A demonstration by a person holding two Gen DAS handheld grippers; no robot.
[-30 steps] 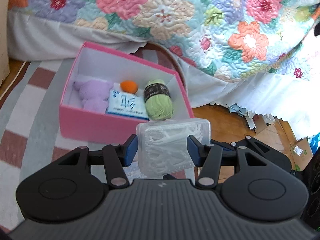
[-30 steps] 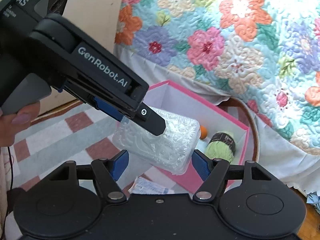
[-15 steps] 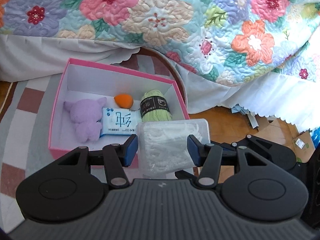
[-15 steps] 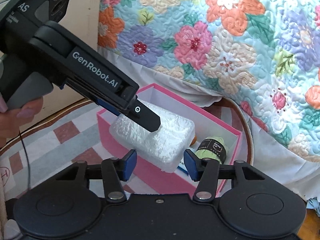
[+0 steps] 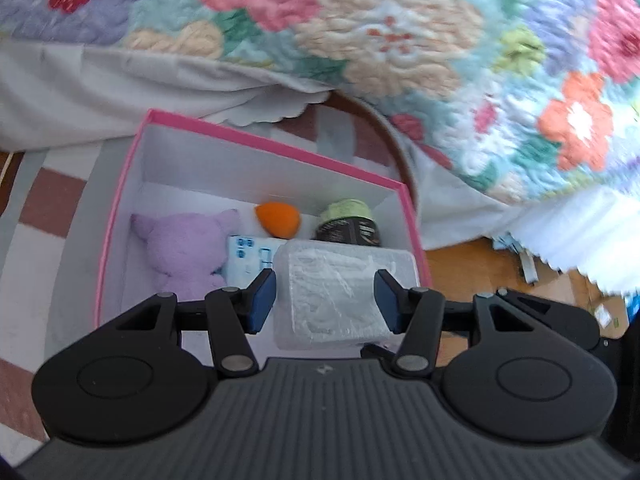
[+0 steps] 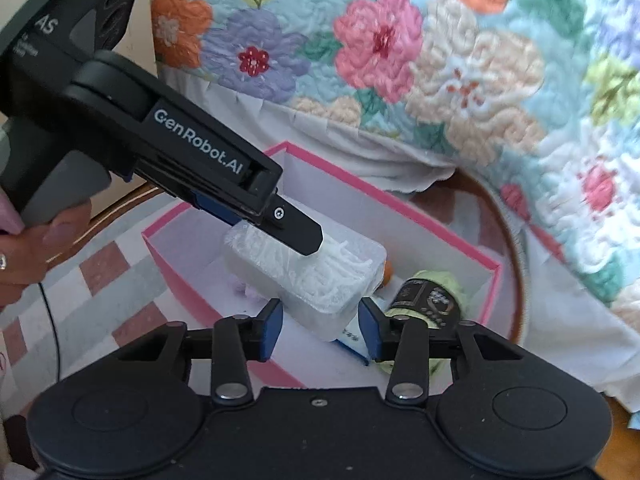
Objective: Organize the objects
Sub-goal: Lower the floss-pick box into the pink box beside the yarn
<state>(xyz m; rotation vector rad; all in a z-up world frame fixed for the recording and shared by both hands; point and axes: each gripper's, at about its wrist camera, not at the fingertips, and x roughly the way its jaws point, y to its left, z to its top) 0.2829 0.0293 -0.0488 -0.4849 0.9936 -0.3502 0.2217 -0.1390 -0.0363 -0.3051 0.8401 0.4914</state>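
Because the clear plastic case point(image 5: 340, 292) has to go into the pink box point(image 5: 256, 142), the left claw point(image 5: 325, 300) carries it above the near right part of the box, its two blue pads pressing the case's sides. In the right wrist view the upper finger of that claw lies across the top of the case point(image 6: 320, 276), so the grip looks firm, partly closed to the case's width.

The right claw point(image 6: 320, 324) sits just near of the case, one pad at either side of its near end. Its jaws are closing, but I cannot tell whether the pads touch the plastic yet; a thin gap seems to remain at each side. My reading: it steadies the case for the set-down.

Box contents, from the left wrist view:
- purple plush toy point(image 5: 184, 248), left
- blue and white packet point(image 5: 250, 258), lying flat in the middle, partly under the case
- orange egg-shaped sponge point(image 5: 278, 220), far middle
- green ball of yarn point(image 5: 346, 222) with a dark label, far right

The box stands on a striped rug point(image 5: 48, 208) on the floor, beside a bed with a flowered quilt point(image 5: 400, 40). Free space lies at the near left of the box floor.
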